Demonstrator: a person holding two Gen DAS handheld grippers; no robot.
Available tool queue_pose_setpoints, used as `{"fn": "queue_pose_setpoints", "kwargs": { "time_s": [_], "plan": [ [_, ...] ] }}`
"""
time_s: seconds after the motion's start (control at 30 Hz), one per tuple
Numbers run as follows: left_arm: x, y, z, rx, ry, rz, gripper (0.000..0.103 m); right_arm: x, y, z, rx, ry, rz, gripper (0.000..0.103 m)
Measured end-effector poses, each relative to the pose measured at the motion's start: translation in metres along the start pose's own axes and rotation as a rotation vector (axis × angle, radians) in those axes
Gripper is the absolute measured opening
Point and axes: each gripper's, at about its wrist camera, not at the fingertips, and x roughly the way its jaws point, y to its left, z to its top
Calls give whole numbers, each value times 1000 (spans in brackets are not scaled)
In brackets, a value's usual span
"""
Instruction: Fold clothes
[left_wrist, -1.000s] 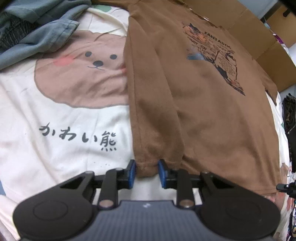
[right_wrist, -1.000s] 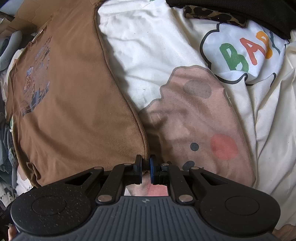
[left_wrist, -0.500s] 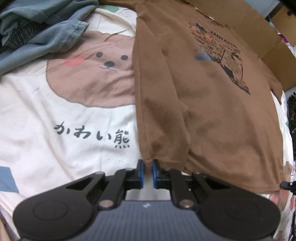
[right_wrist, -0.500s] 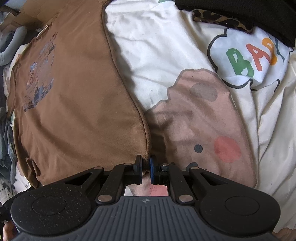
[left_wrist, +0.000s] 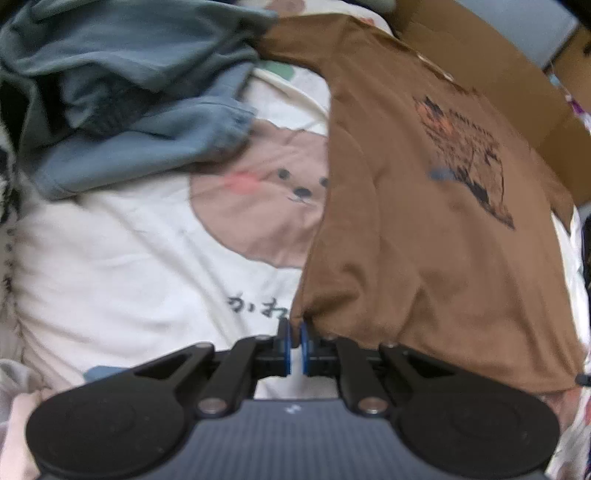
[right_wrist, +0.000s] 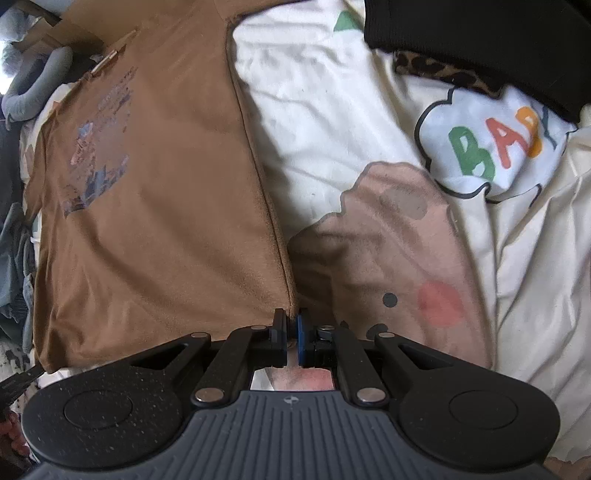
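Brown T-shirt (left_wrist: 424, 236) with a dark printed graphic (left_wrist: 465, 155) on its chest lies spread face up on a cream bedspread (left_wrist: 122, 266) printed with a bear face (left_wrist: 269, 192). Its hem is at the near side, its neck farthest from both cameras. The left gripper (left_wrist: 294, 338) has its blue-padded fingers (left_wrist: 283, 347) closed on one bottom corner of the shirt, and the cloth rises in a bunched fold from that corner; this view is blurred, so how far the corner is off the bed is hard to say. The right gripper (right_wrist: 291, 332) has its fingers pinched shut on the opposite bottom corner, where the side seam (right_wrist: 258, 173) meets the hem, with the cloth near it lying fairly flat. Crumpled blue-grey clothing (left_wrist: 122, 92) is heaped beside the shirt at the upper left of the left view. In the right view a black garment (right_wrist: 491, 40) lies across the top right corner, above a "BABY" print (right_wrist: 495, 147) on the bedspread.
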Motion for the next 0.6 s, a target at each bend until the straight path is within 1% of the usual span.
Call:
{"fn": "queue_pose_setpoints", "kwargs": {
  "time_s": [0.13, 0.3, 0.4, 0.53, 0.6],
  "plan": [
    [-19, 9, 9, -22, -13, -12, 5, -16, 1, -1, -2, -19, 4, 2],
    [-44, 8, 21, -43, -35, -41, 4, -41, 10, 0, -10, -53, 27, 2],
    [-66, 6, 29, -55, -56, -69, 4, -59, 18, 4, -19, -77, 46, 2],
    [-86, 11, 34, -118, -69, -129, 4, -82, 26, 10, -42, -104, 67, 2],
    [-85, 15, 34, -124, -64, -123, 4, -90, 29, 11, -58, -110, 71, 2]
  ]
}}
